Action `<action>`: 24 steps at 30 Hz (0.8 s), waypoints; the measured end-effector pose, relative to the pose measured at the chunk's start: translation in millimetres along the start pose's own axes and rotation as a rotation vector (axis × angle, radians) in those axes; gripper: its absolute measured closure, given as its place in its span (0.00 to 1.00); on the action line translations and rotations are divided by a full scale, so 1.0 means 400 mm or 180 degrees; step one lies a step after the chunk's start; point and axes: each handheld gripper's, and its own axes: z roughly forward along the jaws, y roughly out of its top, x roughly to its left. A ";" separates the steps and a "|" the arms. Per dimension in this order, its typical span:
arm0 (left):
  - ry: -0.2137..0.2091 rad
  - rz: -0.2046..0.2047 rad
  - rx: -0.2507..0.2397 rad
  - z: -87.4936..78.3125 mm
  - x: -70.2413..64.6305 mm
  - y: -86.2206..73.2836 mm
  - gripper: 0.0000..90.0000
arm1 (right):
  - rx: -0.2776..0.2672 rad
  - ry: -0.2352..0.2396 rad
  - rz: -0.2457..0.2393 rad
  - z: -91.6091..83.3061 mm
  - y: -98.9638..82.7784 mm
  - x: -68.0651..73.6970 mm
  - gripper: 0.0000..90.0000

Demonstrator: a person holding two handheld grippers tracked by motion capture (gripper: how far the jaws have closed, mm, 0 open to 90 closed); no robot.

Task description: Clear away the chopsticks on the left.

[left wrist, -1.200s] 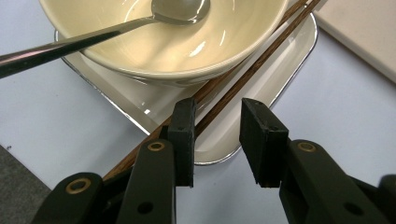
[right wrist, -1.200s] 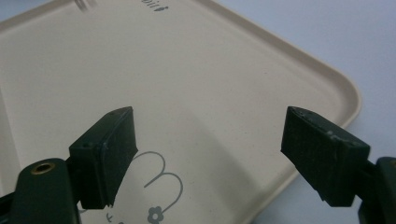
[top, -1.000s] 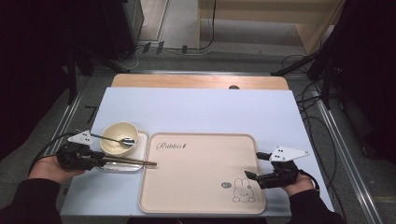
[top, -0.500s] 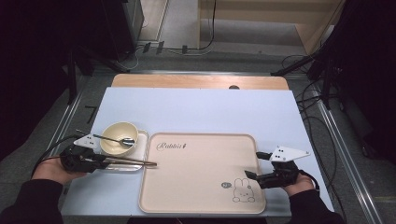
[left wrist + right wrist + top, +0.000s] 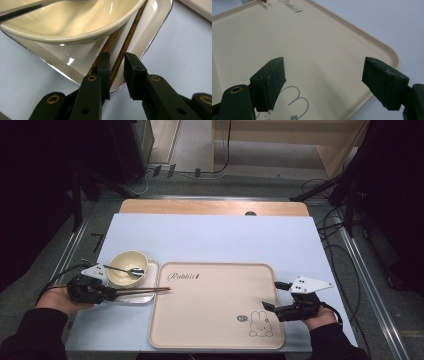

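Note:
A pair of brown chopsticks (image 5: 145, 291) lies on a small white plate (image 5: 151, 268) beside a cream bowl (image 5: 125, 262) that holds a metal spoon (image 5: 131, 270). My left gripper (image 5: 116, 293) is at the chopsticks' near end. In the left gripper view its jaws (image 5: 117, 58) have just been closing. One chopstick (image 5: 126, 42) runs through the narrow gap with a sliver of space on each side; the other passes under the left jaw. My right gripper (image 5: 271, 295) hangs open over the beige tray (image 5: 215, 295) near its right front corner, jaws (image 5: 324, 62) wide apart with nothing between.
The tray (image 5: 312, 37) bears a rabbit print (image 5: 260, 324) and lies on a pale blue mat (image 5: 215, 240). The bowl's rim (image 5: 75, 35) stands close ahead of the left jaws. Cables and dark stands surround the table.
The left gripper's jaws have drawn closer together around the chopsticks. Both hands have stayed where they were.

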 end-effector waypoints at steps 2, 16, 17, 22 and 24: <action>-0.0019 0.0011 -0.0013 0.001 0.002 -0.001 0.85 | -0.0007 -0.0010 -0.0002 -0.001 0.001 0.000 0.21; -0.0320 0.0031 0.0012 -0.005 0.005 0.000 0.95 | -0.0065 -0.0022 -0.0010 -0.006 0.004 0.001 0.21; -0.0345 0.0013 0.0037 -0.003 0.004 0.001 0.96 | -0.0065 -0.0026 -0.0012 -0.006 0.004 0.002 0.22; -0.0377 -0.0041 0.0017 -0.007 0.003 0.004 0.96 | -0.0064 -0.0025 -0.0010 -0.006 0.004 0.001 0.22; -0.0380 -0.0063 0.0023 -0.009 0.002 0.005 0.96 | -0.0067 -0.0026 -0.0008 -0.007 0.004 0.001 0.22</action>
